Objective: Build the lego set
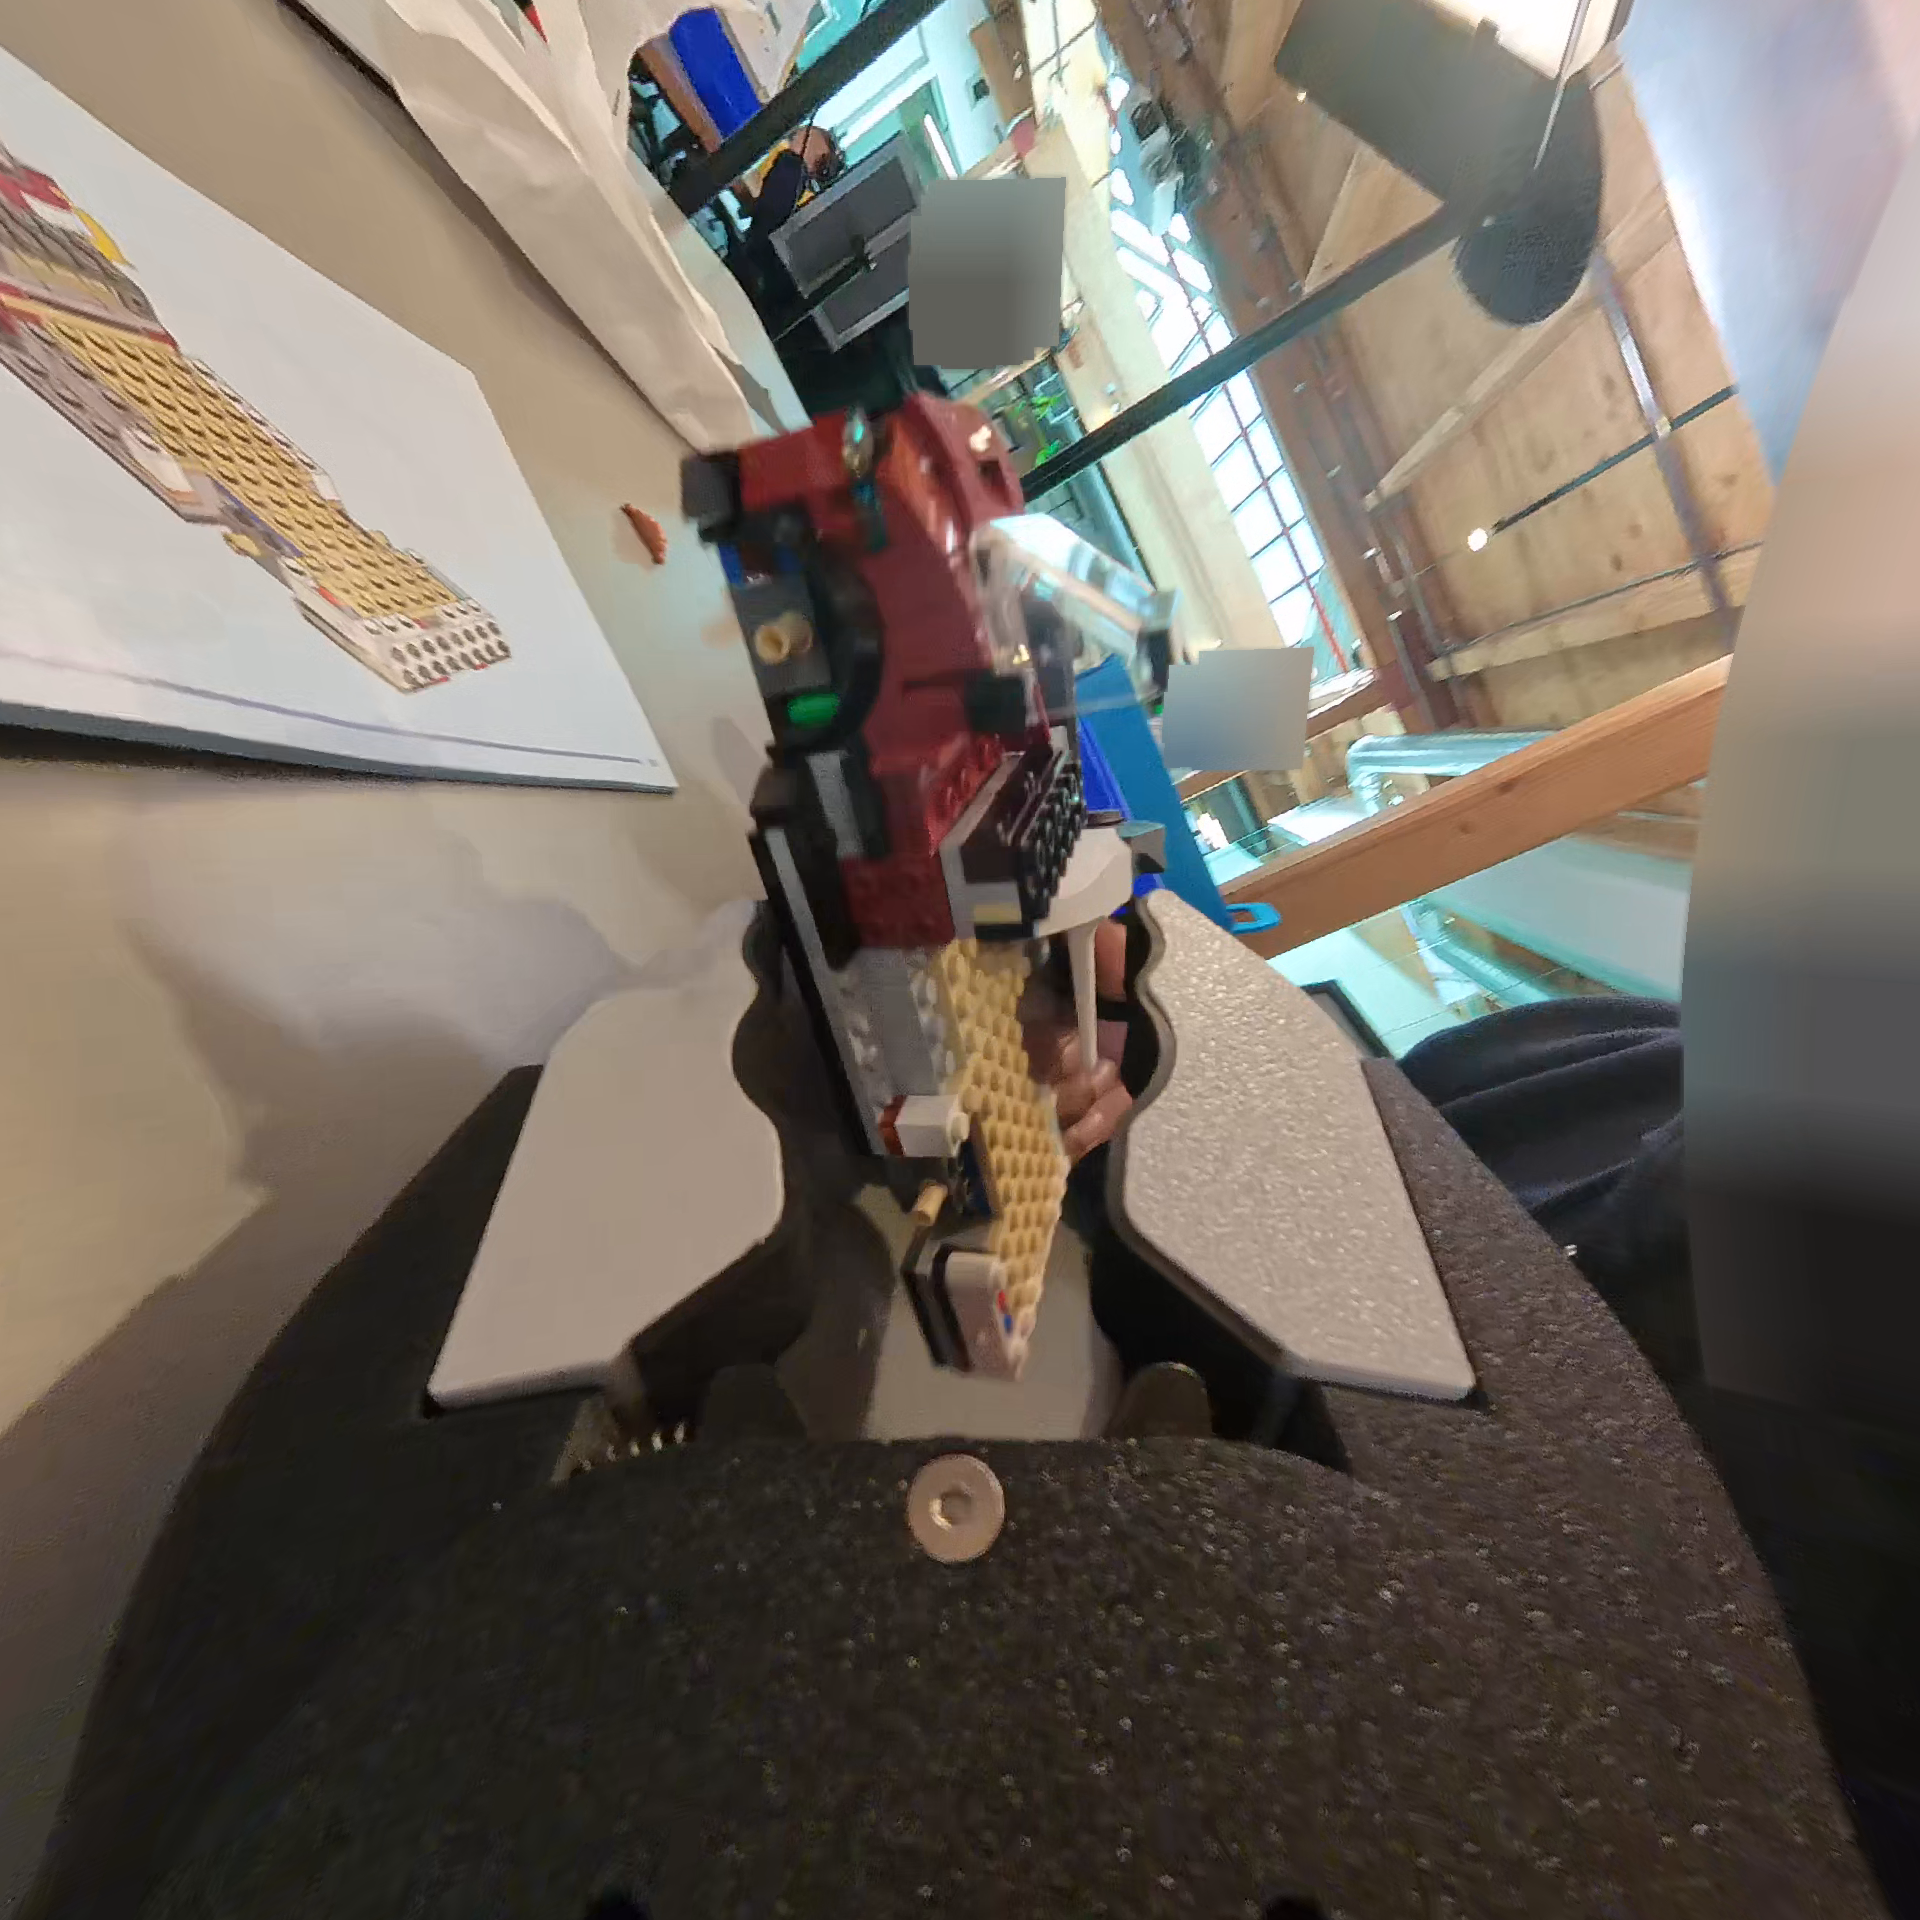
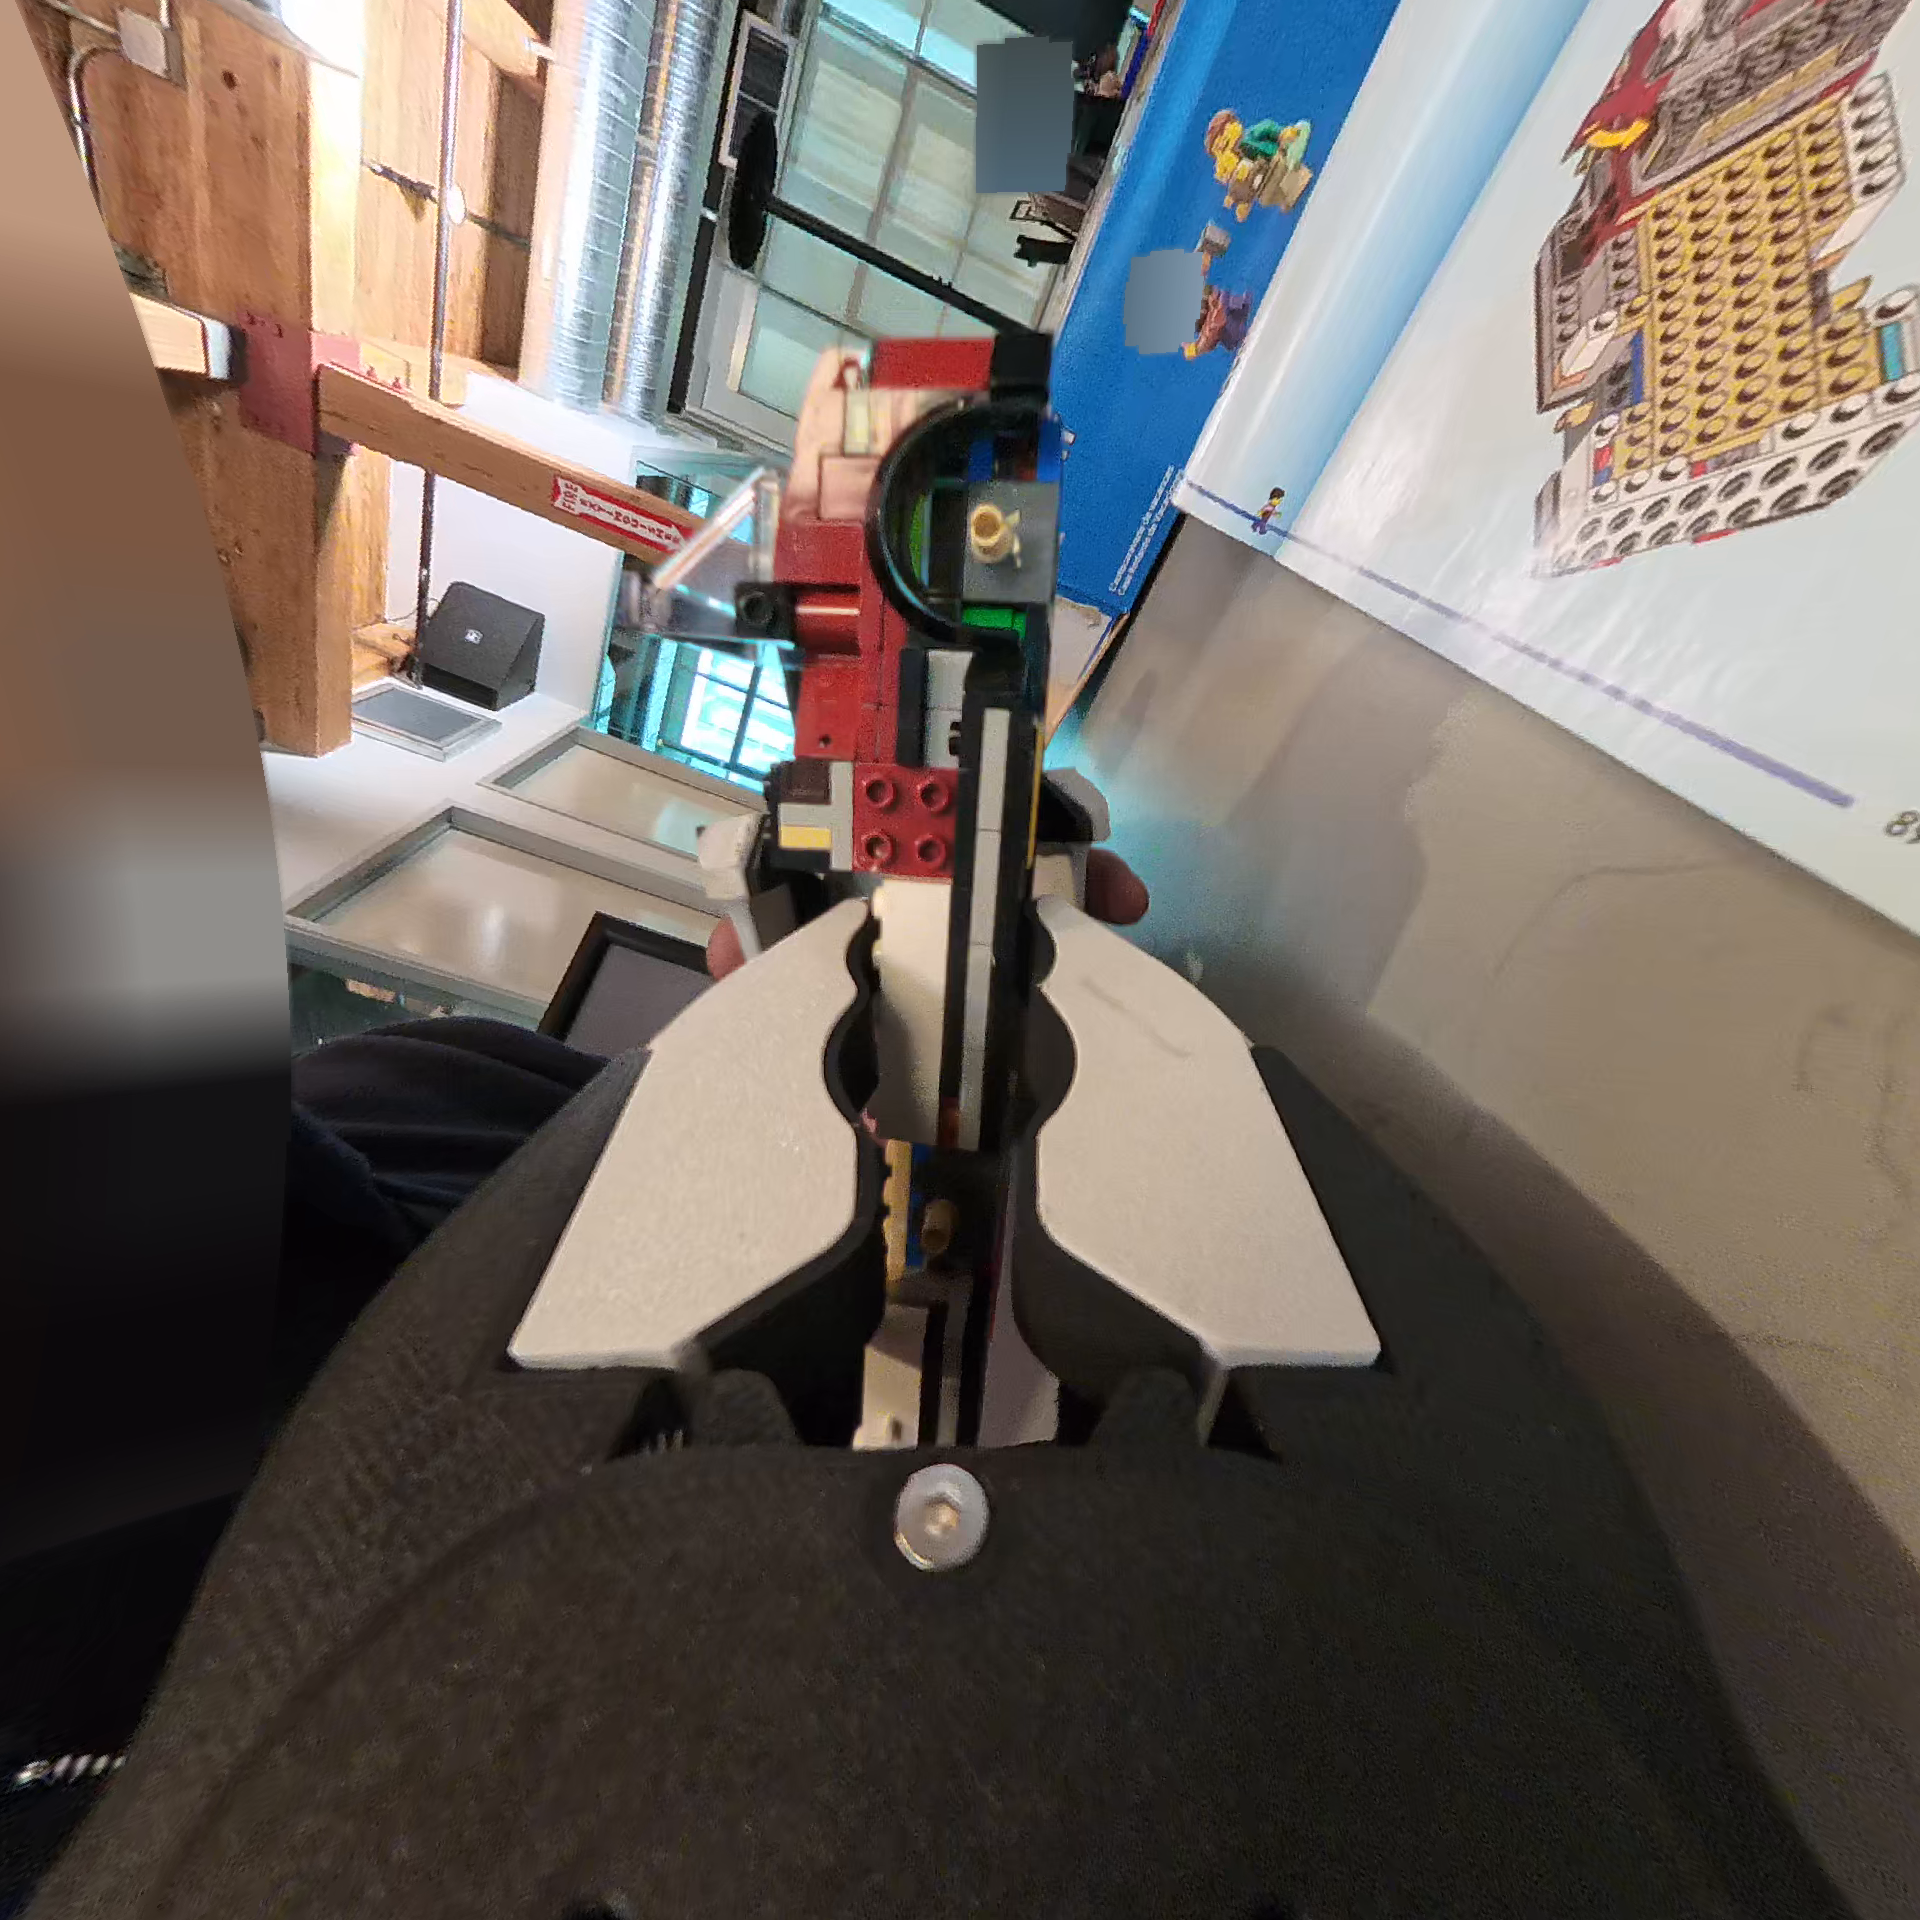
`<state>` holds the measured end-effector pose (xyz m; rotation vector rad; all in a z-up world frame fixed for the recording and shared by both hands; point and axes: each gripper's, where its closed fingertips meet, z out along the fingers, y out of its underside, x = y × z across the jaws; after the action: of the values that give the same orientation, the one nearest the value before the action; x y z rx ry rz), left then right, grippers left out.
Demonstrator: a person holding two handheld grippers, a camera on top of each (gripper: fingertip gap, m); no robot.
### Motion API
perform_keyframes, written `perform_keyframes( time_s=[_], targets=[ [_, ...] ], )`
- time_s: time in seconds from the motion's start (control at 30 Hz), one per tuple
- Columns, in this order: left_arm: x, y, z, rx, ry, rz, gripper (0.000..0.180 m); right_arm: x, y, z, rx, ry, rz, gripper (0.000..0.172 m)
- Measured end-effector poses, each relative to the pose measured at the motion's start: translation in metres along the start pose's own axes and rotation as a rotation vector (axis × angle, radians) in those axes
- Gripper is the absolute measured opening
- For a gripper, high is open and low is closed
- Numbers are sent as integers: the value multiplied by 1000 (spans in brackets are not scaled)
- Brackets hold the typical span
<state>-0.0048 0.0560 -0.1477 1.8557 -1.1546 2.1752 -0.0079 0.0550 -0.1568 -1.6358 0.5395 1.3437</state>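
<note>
A brick model [image 1: 914, 665] in dark red, black, grey and tan, with a clear windscreen piece, is held up off the table. In the left wrist view it stands between the fingers of my left gripper [image 1: 945, 966], which are spread wide, with a clear gap on the right side. My right gripper [image 2: 945, 925] is shut on the lower end of the model [image 2: 904, 821], and both pads press its grey and black edge. A white curved part [image 1: 1081, 883] and a person's fingertips [image 2: 1117, 894] show just behind the model.
An open instruction booklet [image 1: 312, 520] lies on the pale table [image 1: 260, 987] and also shows in the right wrist view [image 2: 1662, 416]. A blue box [image 2: 1174, 312] stands behind it. A small brown piece [image 1: 644, 532] and crumpled white paper [image 1: 582, 208] lie on the table. My two grippers' fingertips are within a few centimetres of each other.
</note>
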Motion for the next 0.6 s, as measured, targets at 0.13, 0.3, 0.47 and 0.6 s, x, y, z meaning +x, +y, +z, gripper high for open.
perform_keyframes(
  time_s=[0.13, 0.3, 0.47, 0.6],
  targets=[
    [-7, -7, -7, -43, -67, 81, 63, 3, 0, -1, -1, 10, 22, 24],
    [-14, -21, -11, -12, -130, 203, 63, 5, -8, -6, 53, -29, 108, 24],
    [-7, -39, -9, 116, -139, 411, 61, 6, -16, -11, 116, -58, 162, 24],
    [1, -41, -7, 157, -134, 544, 57, 6, -15, -10, 134, -66, 190, 24]
  ],
)
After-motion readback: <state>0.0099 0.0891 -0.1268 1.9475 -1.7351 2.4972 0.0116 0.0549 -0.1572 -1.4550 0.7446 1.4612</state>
